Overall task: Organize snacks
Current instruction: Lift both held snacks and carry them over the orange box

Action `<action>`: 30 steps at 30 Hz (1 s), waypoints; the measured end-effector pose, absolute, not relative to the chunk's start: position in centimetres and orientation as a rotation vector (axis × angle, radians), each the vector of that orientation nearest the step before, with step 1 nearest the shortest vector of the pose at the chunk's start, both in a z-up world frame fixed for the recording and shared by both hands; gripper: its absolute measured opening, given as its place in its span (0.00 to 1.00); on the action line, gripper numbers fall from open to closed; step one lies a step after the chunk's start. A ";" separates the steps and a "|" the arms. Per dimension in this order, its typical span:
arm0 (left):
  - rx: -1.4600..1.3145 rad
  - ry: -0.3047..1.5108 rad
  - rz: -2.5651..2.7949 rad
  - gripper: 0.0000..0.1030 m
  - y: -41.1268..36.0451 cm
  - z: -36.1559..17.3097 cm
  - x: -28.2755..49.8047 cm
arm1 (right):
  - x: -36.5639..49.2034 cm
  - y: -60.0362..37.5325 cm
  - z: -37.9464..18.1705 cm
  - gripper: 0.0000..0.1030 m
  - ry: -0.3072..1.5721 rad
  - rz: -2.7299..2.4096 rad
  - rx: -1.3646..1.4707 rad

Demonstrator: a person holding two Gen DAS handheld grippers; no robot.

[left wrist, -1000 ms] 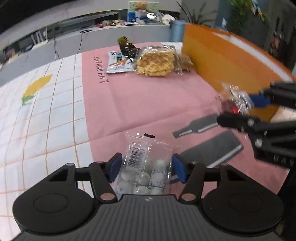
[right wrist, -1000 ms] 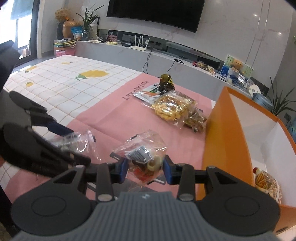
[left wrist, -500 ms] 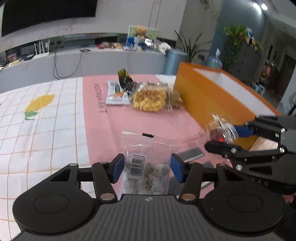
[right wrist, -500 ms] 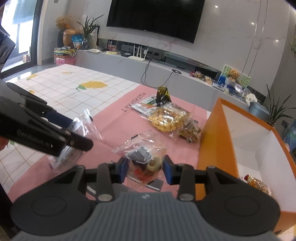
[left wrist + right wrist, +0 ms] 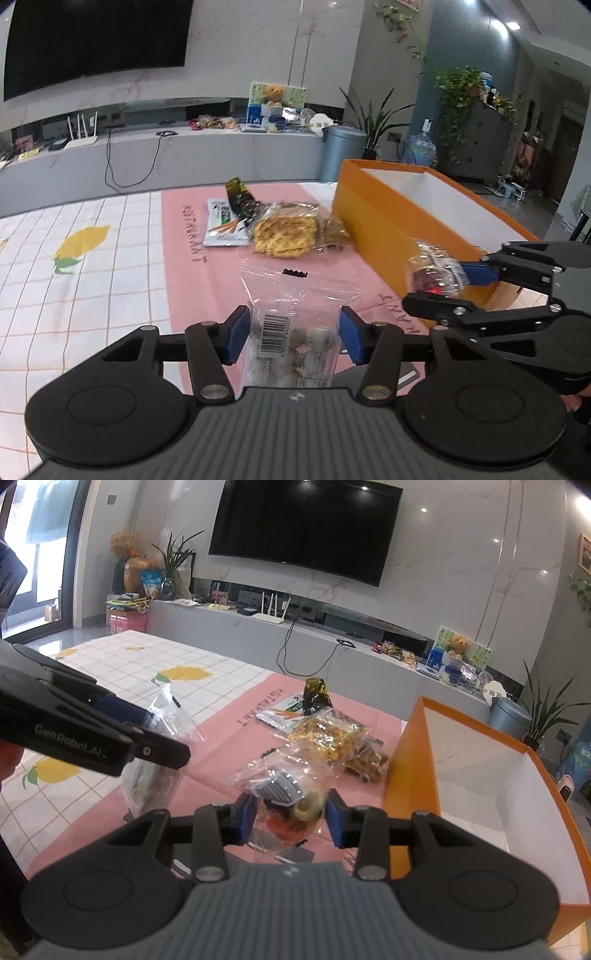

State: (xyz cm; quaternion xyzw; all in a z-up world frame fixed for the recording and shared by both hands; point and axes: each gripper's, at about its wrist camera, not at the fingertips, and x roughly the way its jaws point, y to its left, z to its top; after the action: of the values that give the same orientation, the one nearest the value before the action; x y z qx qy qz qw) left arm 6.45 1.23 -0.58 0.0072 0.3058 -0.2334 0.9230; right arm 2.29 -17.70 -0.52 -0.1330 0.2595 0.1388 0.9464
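My left gripper is shut on a clear bag of pale round sweets and holds it above the pink mat. My right gripper is shut on a clear bag of mixed snacks, held in the air left of the orange box. In the left wrist view the right gripper and its bag hang beside the box's orange wall. In the right wrist view the left gripper and its bag show at the left.
On the far part of the mat lie a waffle bag, a white carrot-print packet, a dark packet and a brown snack bag. The orange box is open with white inner walls. A checked cloth covers the table's left.
Both grippers have risen with their bags, well above the mat. The right gripper has moved closer to the orange box. Both stay shut on their bags.
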 end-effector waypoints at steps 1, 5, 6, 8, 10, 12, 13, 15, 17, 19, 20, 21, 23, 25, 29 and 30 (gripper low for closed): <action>0.016 0.623 -0.482 0.58 1.0 -0.4 6.3 | 2.2 -17.8 -0.4 0.37 0.523 0.282 -0.268; 0.034 0.604 -0.510 0.58 -0.2 0.6 5.9 | 2.0 -18.8 0.8 0.37 0.499 0.295 -0.167; 0.037 0.594 -0.517 0.58 -0.6 1.0 5.8 | 2.0 -19.3 1.3 0.37 0.492 0.300 -0.125; 0.042 0.571 -0.536 0.58 -1.3 2.0 5.7 | 2.1 -20.1 2.2 0.37 0.477 0.294 -0.084; 0.048 0.547 -0.557 0.58 -2.3 3.1 5.7 | 2.2 -21.2 3.3 0.37 0.458 0.275 -0.061; 0.046 0.523 -0.572 0.58 -3.2 4.2 6.0 | 2.5 -22.8 4.2 0.37 0.448 0.259 -0.017; 0.040 0.515 -0.580 0.58 -3.8 4.8 6.3 | 2.8 -23.7 4.6 0.37 0.444 0.246 0.003; 0.027 0.504 -0.587 0.58 -4.8 5.7 7.1 | 3.4 -25.8 5.4 0.37 0.434 0.201 0.023; 0.016 0.496 -0.599 0.58 -6.0 6.7 8.1 | 3.8 -28.0 6.0 0.37 0.413 0.137 0.041; -0.001 0.491 -0.617 0.58 -7.4 7.6 9.2 | 4.4 -30.6 6.5 0.37 0.405 0.071 0.070; -0.012 0.493 -0.627 0.58 -8.0 7.9 9.7 | 4.9 -31.9 6.6 0.37 0.406 0.046 0.084; -0.024 0.499 -0.636 0.58 -8.7 8.3 10.3 | 5.5 -33.3 6.6 0.37 0.414 0.027 0.107; -0.052 0.522 -0.649 0.58 -10.4 8.9 11.7 | 6.9 -35.9 6.6 0.37 0.433 0.003 0.149; -0.080 0.554 -0.656 0.58 -12.3 9.4 13.1 | 8.4 -38.3 6.7 0.37 0.445 -0.018 0.185; -0.125 0.651 -0.671 0.58 -16.2 9.5 16.2 | 10.5 -41.6 6.7 0.37 0.460 -0.029 0.219; -0.138 0.679 -0.670 0.58 -17.2 9.4 17.0 | 10.7 -42.2 6.5 0.37 0.457 -0.028 0.229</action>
State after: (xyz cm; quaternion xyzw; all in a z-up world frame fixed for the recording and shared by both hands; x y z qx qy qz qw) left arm 17.01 -17.15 9.36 -0.0666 0.3266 -0.3224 0.8860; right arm 10.65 -42.16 6.51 0.1131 0.2262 -0.0140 0.9674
